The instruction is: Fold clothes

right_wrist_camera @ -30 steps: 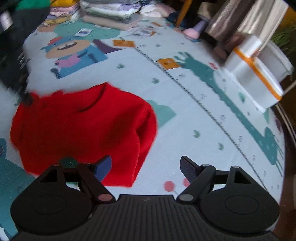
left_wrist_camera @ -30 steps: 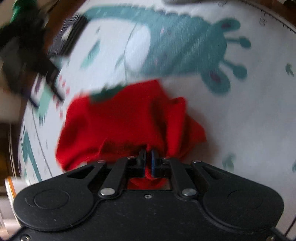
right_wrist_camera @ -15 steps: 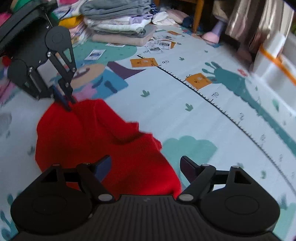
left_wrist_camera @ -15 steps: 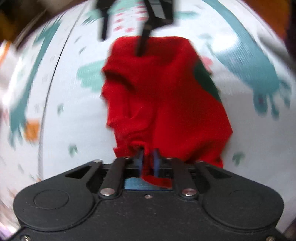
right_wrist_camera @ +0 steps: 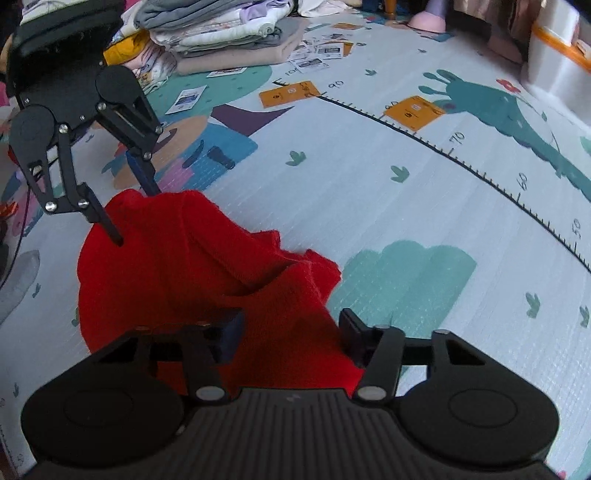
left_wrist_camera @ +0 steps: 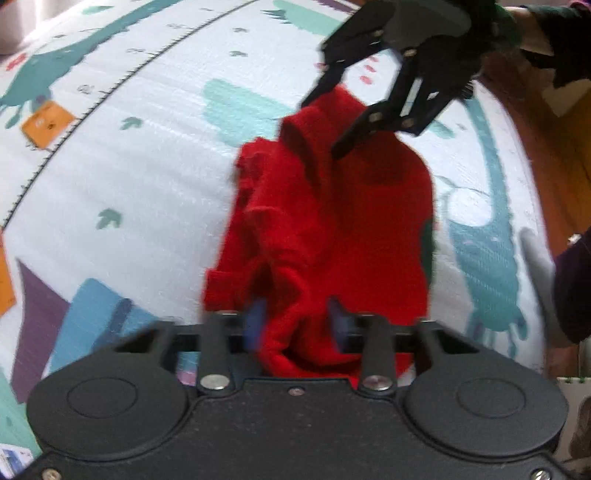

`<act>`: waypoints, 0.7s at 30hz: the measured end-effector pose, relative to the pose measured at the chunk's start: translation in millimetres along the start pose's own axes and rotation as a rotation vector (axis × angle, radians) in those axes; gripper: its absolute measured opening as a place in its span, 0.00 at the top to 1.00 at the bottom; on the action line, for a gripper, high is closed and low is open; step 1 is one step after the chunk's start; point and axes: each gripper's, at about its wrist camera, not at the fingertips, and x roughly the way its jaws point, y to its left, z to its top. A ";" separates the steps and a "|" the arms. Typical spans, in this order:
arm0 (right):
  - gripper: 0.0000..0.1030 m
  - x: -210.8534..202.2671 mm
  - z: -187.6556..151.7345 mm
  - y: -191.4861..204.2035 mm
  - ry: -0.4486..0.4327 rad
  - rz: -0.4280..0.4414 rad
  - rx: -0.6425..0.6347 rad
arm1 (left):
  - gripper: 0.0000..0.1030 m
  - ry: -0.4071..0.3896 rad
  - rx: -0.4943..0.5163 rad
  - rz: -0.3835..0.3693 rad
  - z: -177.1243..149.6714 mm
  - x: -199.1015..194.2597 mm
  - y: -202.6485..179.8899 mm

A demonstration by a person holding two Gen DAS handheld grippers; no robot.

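A red knitted garment [left_wrist_camera: 332, 236] lies crumpled on a printed play mat [left_wrist_camera: 129, 177]; it also shows in the right wrist view [right_wrist_camera: 192, 266]. My left gripper [left_wrist_camera: 297, 325] is open, its fingers astride one end of the garment. In the right wrist view it [right_wrist_camera: 136, 212] stands at the garment's far end, jaws apart. My right gripper [right_wrist_camera: 290, 332] is open over the opposite end, cloth between its fingers. In the left wrist view it [left_wrist_camera: 325, 122] hangs above the far end, jaws apart.
A stack of folded clothes [right_wrist_camera: 221, 33] sits at the mat's far edge, with loose cards [right_wrist_camera: 314, 62] beside it. A white and orange box [right_wrist_camera: 554, 48] stands at the far right. A wooden floor [left_wrist_camera: 554, 147] borders the mat.
My left gripper was shut on the red garment and has opened, letting the cloth rest on the mat. My right gripper has come down over the other end, jaws somewhat narrower.
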 end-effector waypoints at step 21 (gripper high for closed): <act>0.89 -106.4 -16.9 -19.5 -0.250 -0.314 0.066 | 0.94 -0.248 0.215 0.336 93.4 -70.8 -10.3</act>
